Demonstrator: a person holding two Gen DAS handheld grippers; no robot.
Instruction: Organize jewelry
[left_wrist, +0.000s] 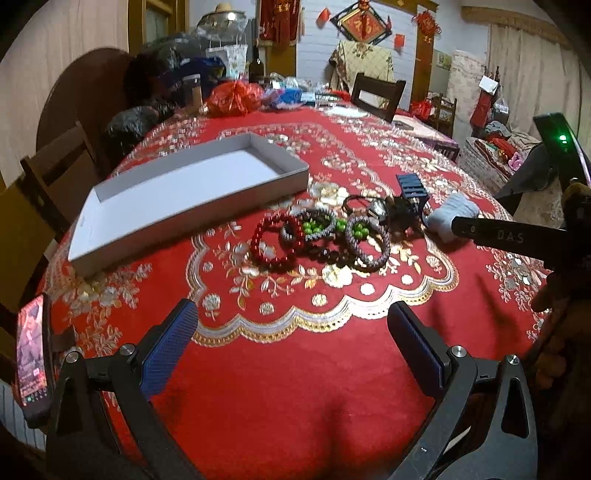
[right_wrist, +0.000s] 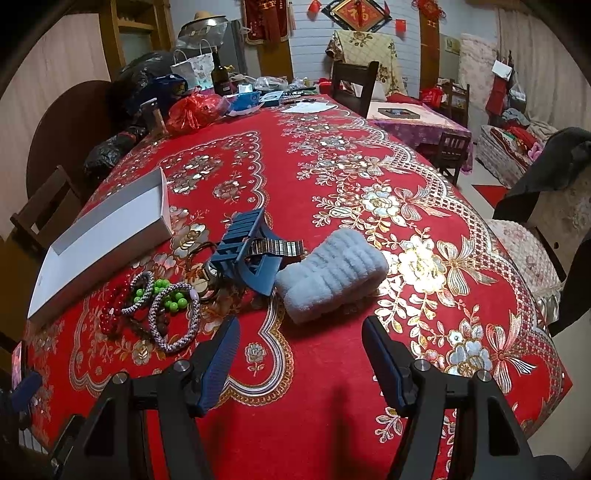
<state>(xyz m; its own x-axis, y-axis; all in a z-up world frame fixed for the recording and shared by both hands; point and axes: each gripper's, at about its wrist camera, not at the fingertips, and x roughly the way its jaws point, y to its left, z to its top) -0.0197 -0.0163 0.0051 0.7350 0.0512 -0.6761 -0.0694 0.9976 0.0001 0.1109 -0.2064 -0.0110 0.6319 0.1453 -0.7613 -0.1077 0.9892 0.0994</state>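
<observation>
A pile of jewelry lies mid-table: a red bead bracelet, grey woven bracelets, green beads, a watch and a blue hair claw. A pale blue fluffy band sits to their right. An empty white box stands to the left. My left gripper is open, low over the cloth, short of the bracelets. My right gripper is open too, just before the fluffy band; its arm shows in the left wrist view.
The red embroidered tablecloth covers the table. Bags, a bottle and papers crowd the far end. Wooden chairs stand around. A phone on a stand sits at the left edge. A person's hand holds the right gripper.
</observation>
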